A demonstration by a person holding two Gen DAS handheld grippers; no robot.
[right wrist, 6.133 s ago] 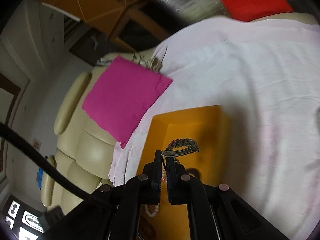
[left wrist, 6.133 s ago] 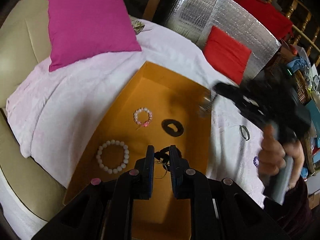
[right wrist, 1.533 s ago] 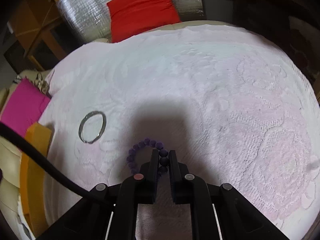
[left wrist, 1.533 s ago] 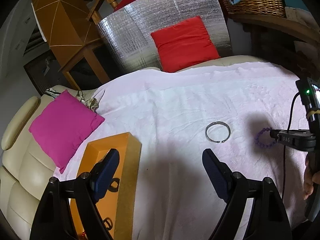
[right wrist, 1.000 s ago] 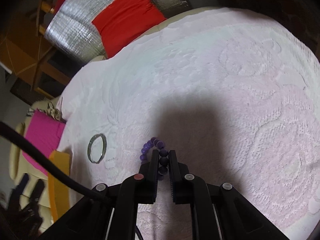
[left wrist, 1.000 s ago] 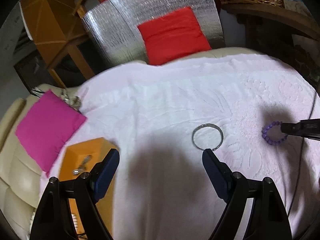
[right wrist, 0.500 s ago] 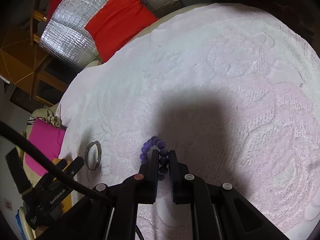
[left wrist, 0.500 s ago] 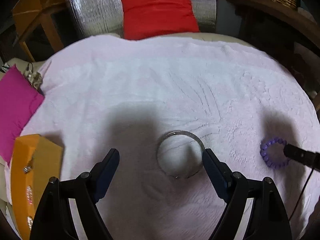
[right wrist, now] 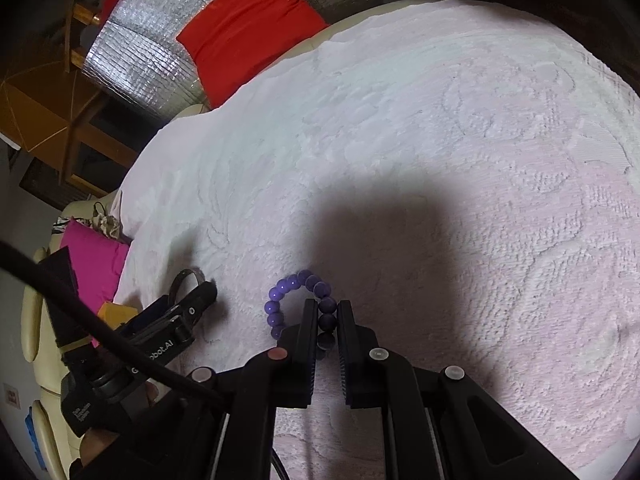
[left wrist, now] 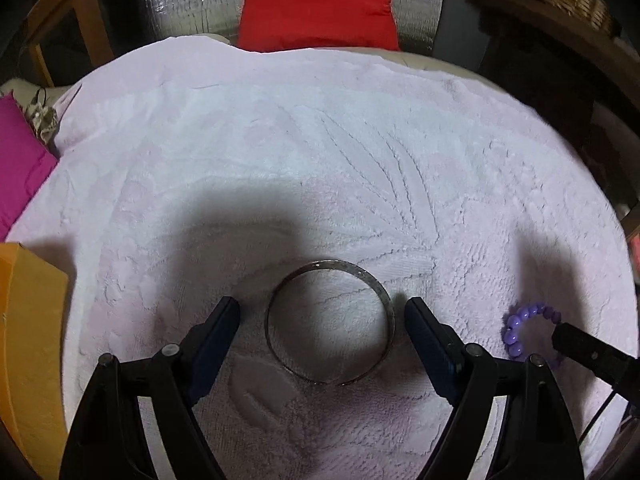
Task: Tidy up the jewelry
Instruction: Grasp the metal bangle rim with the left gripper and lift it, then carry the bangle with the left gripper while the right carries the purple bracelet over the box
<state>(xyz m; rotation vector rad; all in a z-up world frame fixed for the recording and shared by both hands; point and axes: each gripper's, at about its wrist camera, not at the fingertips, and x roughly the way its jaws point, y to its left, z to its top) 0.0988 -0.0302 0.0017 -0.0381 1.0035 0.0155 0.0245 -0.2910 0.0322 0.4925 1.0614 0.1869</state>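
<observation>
The thin silver metal bangle (left wrist: 330, 322) lay flat on the pale pink textured towel (left wrist: 280, 140), between the 2 blue-padded fingers of the left gripper (left wrist: 322, 314); its jaws were closing, the pads not yet touching the ring. Just to its right, the purple round-bead bracelet (right wrist: 298, 302) rested on the same towel, with the right gripper (right wrist: 325, 316) clamped on its beads. An orange cardboard box (left wrist: 28, 320) sat at the towel's left edge, a magenta cushion (left wrist: 18, 168) beyond it. At the far side, a red cushion (left wrist: 316, 4) leaned against a silver quilted foil panel (right wrist: 136, 60).
</observation>
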